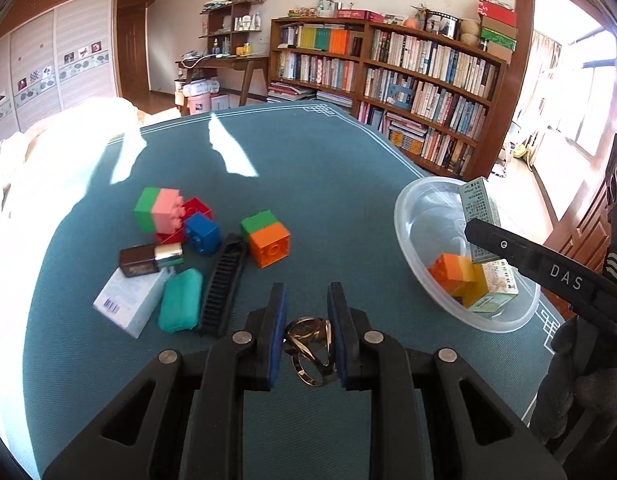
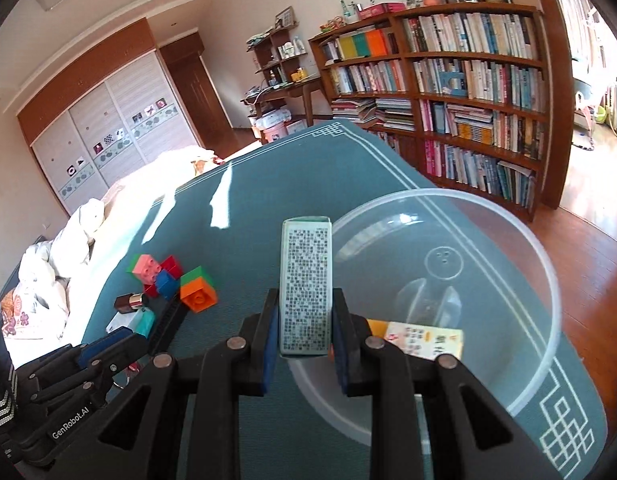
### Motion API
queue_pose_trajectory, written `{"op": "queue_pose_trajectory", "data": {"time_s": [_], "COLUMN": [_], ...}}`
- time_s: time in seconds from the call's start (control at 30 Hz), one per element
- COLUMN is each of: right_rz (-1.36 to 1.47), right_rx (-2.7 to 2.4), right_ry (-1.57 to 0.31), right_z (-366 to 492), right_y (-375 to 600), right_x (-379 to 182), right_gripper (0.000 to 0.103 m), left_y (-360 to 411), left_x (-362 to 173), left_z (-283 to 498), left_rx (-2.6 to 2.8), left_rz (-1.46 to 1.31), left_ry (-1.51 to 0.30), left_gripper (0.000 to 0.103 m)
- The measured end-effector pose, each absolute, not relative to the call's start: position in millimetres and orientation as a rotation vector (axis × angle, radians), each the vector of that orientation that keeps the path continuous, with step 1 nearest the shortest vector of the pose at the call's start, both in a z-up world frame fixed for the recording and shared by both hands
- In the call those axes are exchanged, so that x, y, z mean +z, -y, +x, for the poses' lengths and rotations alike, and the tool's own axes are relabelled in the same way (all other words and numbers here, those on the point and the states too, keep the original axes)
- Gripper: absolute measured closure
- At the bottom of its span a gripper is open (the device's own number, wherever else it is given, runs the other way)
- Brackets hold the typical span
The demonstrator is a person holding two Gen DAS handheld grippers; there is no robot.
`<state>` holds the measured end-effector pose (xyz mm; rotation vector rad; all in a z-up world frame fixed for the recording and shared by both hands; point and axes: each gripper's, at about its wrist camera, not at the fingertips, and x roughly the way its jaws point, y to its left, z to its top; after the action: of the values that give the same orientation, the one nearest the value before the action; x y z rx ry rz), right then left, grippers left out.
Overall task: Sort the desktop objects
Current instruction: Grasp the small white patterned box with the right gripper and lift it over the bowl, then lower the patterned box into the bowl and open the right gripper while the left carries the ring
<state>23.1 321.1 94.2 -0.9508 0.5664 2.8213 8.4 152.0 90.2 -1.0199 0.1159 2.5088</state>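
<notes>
Right gripper (image 2: pixel 304 332): closed on a small printed box (image 2: pixel 306 284), held upright over the near rim of the clear bowl (image 2: pixel 540 256).
Left gripper (image 1: pixel 306 332): pads clamp gold rings (image 1: pixel 310 350) just above the table (image 1: pixel 308 160).
Bowl: holds an orange brick (image 1: pixel 454 274) and another box.
Pile: bricks, comb and lipstick lie well apart, left.
Risk: releasing now could bounce the box off the rim; the thin rings may slip.

Teal tablecloth (image 1: pixel 308 168) with white border lines — orange-and-green block (image 1: pixel 266 238), blue block (image 1: pixel 202 234).
</notes>
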Motion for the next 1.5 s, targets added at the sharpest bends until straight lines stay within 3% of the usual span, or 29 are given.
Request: {"op": "queue_pose_trajectory", "data": {"time_s": [0.67, 0.73, 0.8, 0.83, 0.93, 1.5], "right_rz": [-0.91, -0.912, -0.909, -0.906, -0.894, -0.899], "right_rx": [2.579, 2.558, 2.55, 2.547, 2.539, 2.555], "right_ry": [-0.618, -0.624, -0.631, -0.636, -0.642, -0.603], "right_z": [34.5, 35.6, 36.3, 36.7, 38.5, 38.9], "right_y": [-409.2, -412.4, -414.3, -414.9, -413.6, -392.6], "right_x": [67.2, 64.2, 63.5, 63.3, 64.1, 67.5], "right_gripper": [0.076, 0.074, 0.067, 0.064, 0.055, 0.055], "left_y": [-294.2, -296.9, -299.7, -300.5, -298.1, -270.3], "left_x": [89.2, 87.0, 86.0, 86.1, 86.3, 94.0], "left_z": [-35.9, -39.8, -41.4, -41.3, -39.5, -43.0], "left_rx": [2.301, 2.296, 2.298, 2.305, 2.327, 2.433], "left_rz": [-0.997, -1.008, -1.015, -1.01, -0.987, -0.958], "left_ry": [-0.167, -0.161, -0.177, -0.185, -0.211, -0.232], "left_gripper": [0.079, 0.073, 0.057, 0.056, 0.056, 0.056]}}
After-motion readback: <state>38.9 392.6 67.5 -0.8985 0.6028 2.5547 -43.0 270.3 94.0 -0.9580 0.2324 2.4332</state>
